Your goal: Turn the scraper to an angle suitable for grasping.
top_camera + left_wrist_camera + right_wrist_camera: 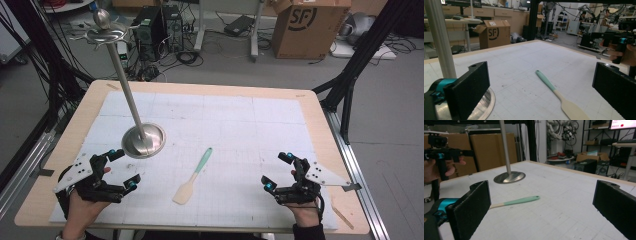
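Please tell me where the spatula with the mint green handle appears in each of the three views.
High view: the wooden spatula with the mint green handle lies at lower centre, blade towards the person.
Left gripper view: lower centre-right, blade nearest the camera.
Right gripper view: left of centre, blade hidden behind the left jaw.
Shared landmark: the round silver stand base, beside the spatula.

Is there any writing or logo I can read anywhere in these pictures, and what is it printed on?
"SF": on the side of the cardboard box on the floor beyond the table, seen from the high view and the left gripper view.
White label on that box's flap: too small to read.
Red-and-white screen at the top right of the right gripper view: text too blurred to read.
Nothing readable on the spatula or the metal stand.
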### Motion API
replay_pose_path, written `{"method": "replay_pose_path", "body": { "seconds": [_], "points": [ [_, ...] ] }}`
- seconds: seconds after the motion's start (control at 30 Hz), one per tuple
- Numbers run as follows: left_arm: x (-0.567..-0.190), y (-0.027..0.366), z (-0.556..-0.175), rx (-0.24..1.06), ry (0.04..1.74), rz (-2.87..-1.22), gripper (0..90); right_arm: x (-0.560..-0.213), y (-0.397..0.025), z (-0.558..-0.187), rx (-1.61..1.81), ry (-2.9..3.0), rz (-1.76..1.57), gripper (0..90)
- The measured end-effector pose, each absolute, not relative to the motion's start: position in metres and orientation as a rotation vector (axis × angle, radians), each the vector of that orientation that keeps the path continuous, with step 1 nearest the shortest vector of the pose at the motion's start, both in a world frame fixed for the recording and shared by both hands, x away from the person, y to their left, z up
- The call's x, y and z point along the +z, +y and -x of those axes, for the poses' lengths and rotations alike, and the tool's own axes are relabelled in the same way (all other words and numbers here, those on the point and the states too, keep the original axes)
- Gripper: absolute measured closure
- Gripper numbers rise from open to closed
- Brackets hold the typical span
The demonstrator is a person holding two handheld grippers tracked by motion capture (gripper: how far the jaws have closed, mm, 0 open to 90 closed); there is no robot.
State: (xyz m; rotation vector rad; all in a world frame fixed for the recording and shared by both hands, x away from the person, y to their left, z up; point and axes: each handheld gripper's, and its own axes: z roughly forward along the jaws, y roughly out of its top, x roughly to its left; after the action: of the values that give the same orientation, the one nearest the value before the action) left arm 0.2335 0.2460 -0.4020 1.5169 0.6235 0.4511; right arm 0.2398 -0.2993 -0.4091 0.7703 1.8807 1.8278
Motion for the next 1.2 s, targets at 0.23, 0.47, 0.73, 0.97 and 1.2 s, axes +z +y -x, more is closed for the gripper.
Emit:
{"method": "replay_pose_path", "body": {
  "seconds": [0.23, 0.47, 0.73, 0.97, 1.2],
  "points": [
    [-0.404, 0.241, -0.234, 0.444, 0.634, -1.532, 1.7, -0.408, -0.301, -0.239, 1.832, 1.846, -0.774, 0.3],
    [-0.405, 0.23, -0.234, 0.457, 0.63, -1.552, 1.8, -0.409, -0.299, -0.24, 1.813, 1.862, -0.761, 0.3],
    [-0.404, 0.207, -0.232, 0.481, 0.581, -1.632, 40.6, -0.41, -0.298, -0.238, 1.809, 1.876, -0.767, 0.3],
    [-0.408, 0.187, -0.233, 0.52, 0.638, -1.726, 78.1, -0.409, -0.299, -0.239, 1.818, 1.869, -0.768, 0.3],
    [-0.412, 0.165, -0.239, 0.494, 0.637, -1.803, 89.6, -0.409, -0.298, -0.241, 1.818, 1.876, -0.761, 0.4]
  ]
}}
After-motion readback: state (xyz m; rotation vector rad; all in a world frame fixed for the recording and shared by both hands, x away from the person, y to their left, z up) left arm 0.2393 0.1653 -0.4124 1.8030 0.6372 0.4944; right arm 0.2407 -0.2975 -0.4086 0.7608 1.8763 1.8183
